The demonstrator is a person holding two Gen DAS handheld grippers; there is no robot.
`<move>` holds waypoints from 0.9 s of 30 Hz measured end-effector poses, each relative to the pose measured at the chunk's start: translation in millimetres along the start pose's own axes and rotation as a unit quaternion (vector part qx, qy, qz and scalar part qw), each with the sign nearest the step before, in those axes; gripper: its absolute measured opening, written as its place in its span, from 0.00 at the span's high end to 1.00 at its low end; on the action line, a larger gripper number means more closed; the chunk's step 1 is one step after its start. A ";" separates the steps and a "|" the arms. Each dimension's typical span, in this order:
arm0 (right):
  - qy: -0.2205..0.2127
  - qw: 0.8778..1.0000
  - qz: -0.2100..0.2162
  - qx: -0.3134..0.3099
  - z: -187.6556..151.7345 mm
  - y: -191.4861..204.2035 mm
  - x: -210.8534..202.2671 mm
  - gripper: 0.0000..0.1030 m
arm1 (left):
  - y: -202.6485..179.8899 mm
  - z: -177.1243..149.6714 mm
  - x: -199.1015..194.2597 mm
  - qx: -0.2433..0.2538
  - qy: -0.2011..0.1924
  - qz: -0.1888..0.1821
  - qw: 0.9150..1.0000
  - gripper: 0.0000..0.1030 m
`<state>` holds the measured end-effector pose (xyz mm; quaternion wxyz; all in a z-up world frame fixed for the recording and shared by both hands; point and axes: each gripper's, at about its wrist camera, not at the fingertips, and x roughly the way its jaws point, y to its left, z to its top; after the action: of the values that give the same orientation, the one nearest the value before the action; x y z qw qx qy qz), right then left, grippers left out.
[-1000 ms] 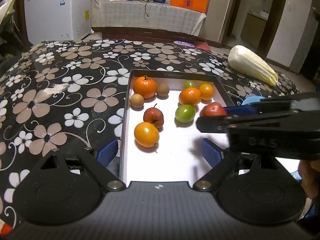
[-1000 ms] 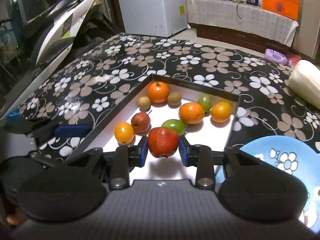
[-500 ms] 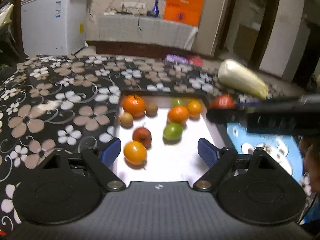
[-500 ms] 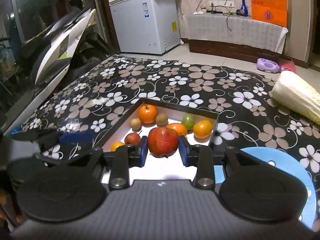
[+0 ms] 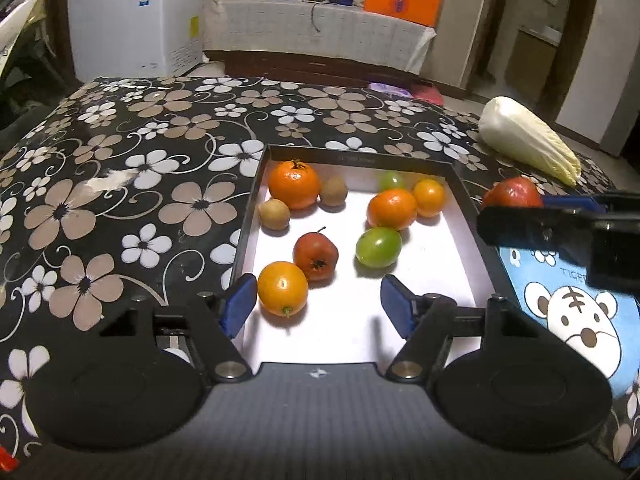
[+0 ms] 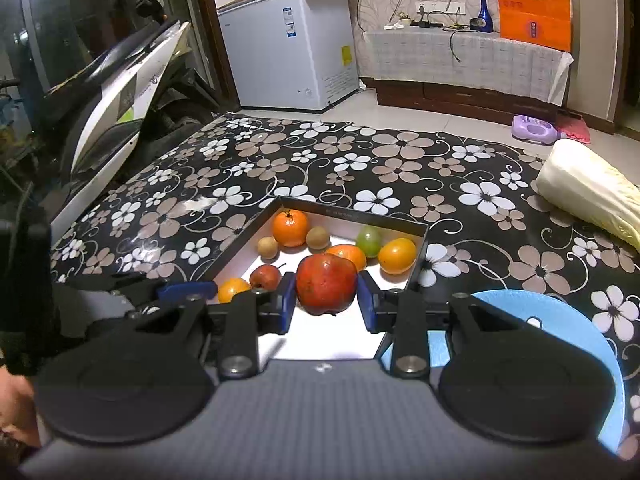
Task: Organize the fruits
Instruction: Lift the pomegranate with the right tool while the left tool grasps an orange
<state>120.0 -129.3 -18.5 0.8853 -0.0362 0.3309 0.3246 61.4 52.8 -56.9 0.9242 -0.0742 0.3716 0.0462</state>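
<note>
Where right view hides it—plate's (image 5: 576, 320) tiger face.

The table (image 5: 120, 184) carried a black cloth patterned with white and tan flowers. The box (image 5: 360, 158) was black-walled with a white floor. The plate (image 5: 576, 320) was blue with a white cartoon tiger. The fingers (image 5: 240, 306) bore blue pads.

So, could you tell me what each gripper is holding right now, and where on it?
The right gripper holds the big red fruit by its two sides, pads at its widest part. The left gripper, jaws just closing, holds nothing.
</note>
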 end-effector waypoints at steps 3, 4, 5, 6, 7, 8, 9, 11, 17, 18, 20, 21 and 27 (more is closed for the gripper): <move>0.004 1.000 0.001 -0.004 -1.1 1.4 0.7 0.65 | -9.3 -0.2 2.7 0.013 0.007 0.005 1.000 0.26; 0.004 1.000 0.001 -0.005 -1.3 1.8 1.2 0.65 | -10.4 -0.3 1.9 0.010 0.003 0.001 1.000 0.26; 0.005 1.000 0.000 -0.006 -1.3 2.1 2.4 0.65 | -10.3 0.9 1.0 0.004 0.001 -0.014 1.000 0.26; 0.006 1.000 0.000 -0.005 -1.3 2.2 2.8 0.65 | -9.7 2.0 0.4 -0.005 0.001 -0.034 0.999 0.26; 0.006 1.000 -0.001 -0.005 -1.2 2.9 3.7 0.65 | -10.8 2.5 -1.4 -0.009 -0.002 -0.040 0.999 0.26; 0.006 1.000 -0.001 -0.005 -1.2 3.1 4.0 0.65 | -12.0 3.4 -2.2 -0.010 -0.002 -0.046 0.999 0.26; 0.006 1.000 -0.001 -0.005 -1.3 3.3 4.1 0.65 | -13.5 3.4 -2.8 -0.011 -0.002 -0.052 0.999 0.26; 0.008 1.000 -0.001 -0.007 -1.3 3.0 4.3 0.65 | -14.7 2.9 -3.2 -0.012 -0.001 -0.053 0.999 0.24; 0.008 1.000 -0.001 -0.004 -0.8 0.3 4.6 0.65 | 4.6 0.3 2.3 -0.040 0.024 -0.048 0.998 0.20; 0.007 1.000 0.000 -0.003 -0.4 0.1 4.7 0.65 | 3.5 0.8 2.3 -0.036 0.023 -0.046 0.998 0.20; 0.006 1.000 0.001 -0.003 -0.6 0.4 4.4 0.65 | -0.6 1.1 3.7 -0.026 0.022 -0.033 0.999 0.20; 0.006 1.000 0.002 -0.003 -0.4 0.6 4.5 0.65 | -3.3 1.8 5.2 -0.021 0.023 -0.027 0.999 0.20; 0.008 1.000 0.005 -0.003 -0.9 1.0 6.8 0.65 | -3.6 13.8 18.6 -0.019 0.021 -0.006 1.000 0.31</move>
<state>122.7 -125.0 -23.1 0.8811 -0.0397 0.3368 0.3296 84.7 52.2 -59.6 0.9148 -0.0946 0.3899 0.0464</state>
